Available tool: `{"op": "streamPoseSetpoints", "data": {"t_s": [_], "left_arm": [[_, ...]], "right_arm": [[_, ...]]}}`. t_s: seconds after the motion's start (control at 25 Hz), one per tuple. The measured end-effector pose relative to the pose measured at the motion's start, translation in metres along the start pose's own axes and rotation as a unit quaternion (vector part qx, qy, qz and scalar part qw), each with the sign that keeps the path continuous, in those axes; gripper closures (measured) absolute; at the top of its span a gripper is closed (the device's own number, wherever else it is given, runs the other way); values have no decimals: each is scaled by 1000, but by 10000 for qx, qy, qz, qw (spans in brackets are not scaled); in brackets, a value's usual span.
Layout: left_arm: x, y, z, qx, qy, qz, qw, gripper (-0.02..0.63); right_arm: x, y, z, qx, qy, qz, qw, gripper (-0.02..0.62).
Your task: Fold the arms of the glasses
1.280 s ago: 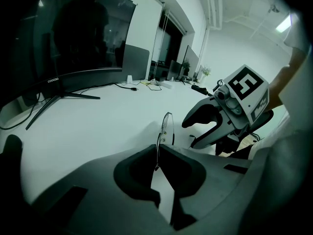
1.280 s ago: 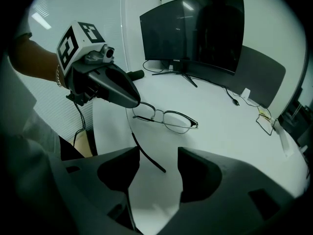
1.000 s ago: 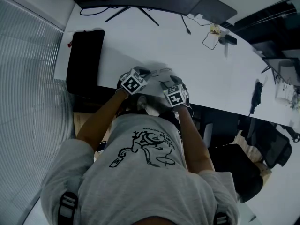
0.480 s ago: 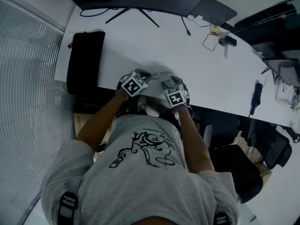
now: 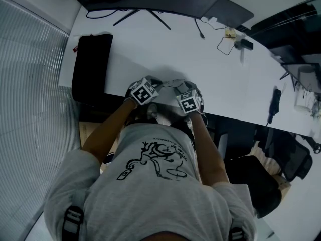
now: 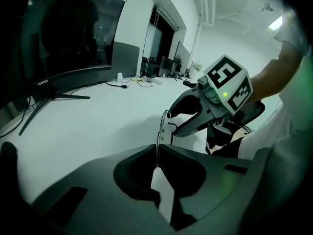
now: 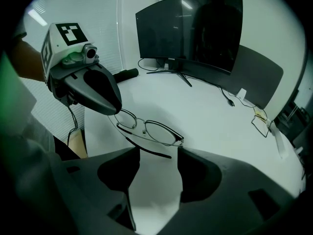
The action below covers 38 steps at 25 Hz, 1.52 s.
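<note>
Everything is bunched at the 6 o'clock edge of the white desk (image 5: 150, 49). The left gripper (image 6: 157, 153) is clamped on the 9 o'clock end of the glasses (image 7: 151, 131). The right gripper (image 7: 159, 153) is spread wide with nothing pinched. One dark arm (image 7: 146, 147) looks swung in along the frame already. Any arm left should probably be pushed gently near the 3 o'clock hinge, so the thin wire isn't twisted.

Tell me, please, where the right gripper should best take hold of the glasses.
Probably at the free outer corner of the glasses, approached straight ahead. The left gripper is shut on the opposite end, and the frame lies crosswise just beyond the right gripper's open jaws, so that corner is nearest. The rim there should bear a pinch better than the lenses.
</note>
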State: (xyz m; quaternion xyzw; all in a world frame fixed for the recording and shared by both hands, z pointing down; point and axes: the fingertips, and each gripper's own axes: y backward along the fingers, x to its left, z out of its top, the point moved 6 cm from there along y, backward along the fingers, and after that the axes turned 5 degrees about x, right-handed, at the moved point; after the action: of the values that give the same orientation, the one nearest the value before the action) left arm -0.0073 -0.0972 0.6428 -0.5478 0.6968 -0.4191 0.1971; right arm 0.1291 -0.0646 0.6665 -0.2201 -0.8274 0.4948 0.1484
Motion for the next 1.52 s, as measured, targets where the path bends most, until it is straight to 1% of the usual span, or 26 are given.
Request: {"op": "streamPoseSetpoints", "data": {"t_s": [0.2,0.44,0.6,0.76,0.84,0.96,1.2,1.24,1.32,1.4,1.52], "left_arm": [[-5,-2,-2,46,-94,-63,9999,571],[-5,-1,0,46,-170,-39,9998,571],[0,2,2,-9,-220,165,9996,572],[5,3,0,-68,-444,537,9975,572],[6,3,1,-61,-629,743,9952,572],[5,2,-1,-6,-1030,1051,9891,571],[-5,-5,-7,93,-1827,1597,9701,571],[-6,-7,-8,120,-1902,1642,9678,571],[-9,-10,-10,170,-1968,1660,9661,571],[-12,-12,-11,222,-1975,1632,9664,569],[-14,-13,-12,232,-1872,1572,9694,549]], "right_arm": [[-1,-1,-2,11,-13,-17,10000,345],[-2,-1,0,5,-41,-7,10000,345],[-2,-3,1,-58,-82,23,9999,350],[-3,1,3,-203,-192,-49,9996,371],[-4,5,4,-256,-216,-79,9994,384],[-7,12,6,-328,-269,-114,9990,404],[-4,21,2,-458,-425,-58,9980,446],[-4,23,1,-471,-458,-40,9978,451],[-3,26,1,-523,-513,-18,9973,459],[-4,32,1,-590,-561,-18,9967,470],[-6,41,2,-732,-683,-17,9950,488]]}}
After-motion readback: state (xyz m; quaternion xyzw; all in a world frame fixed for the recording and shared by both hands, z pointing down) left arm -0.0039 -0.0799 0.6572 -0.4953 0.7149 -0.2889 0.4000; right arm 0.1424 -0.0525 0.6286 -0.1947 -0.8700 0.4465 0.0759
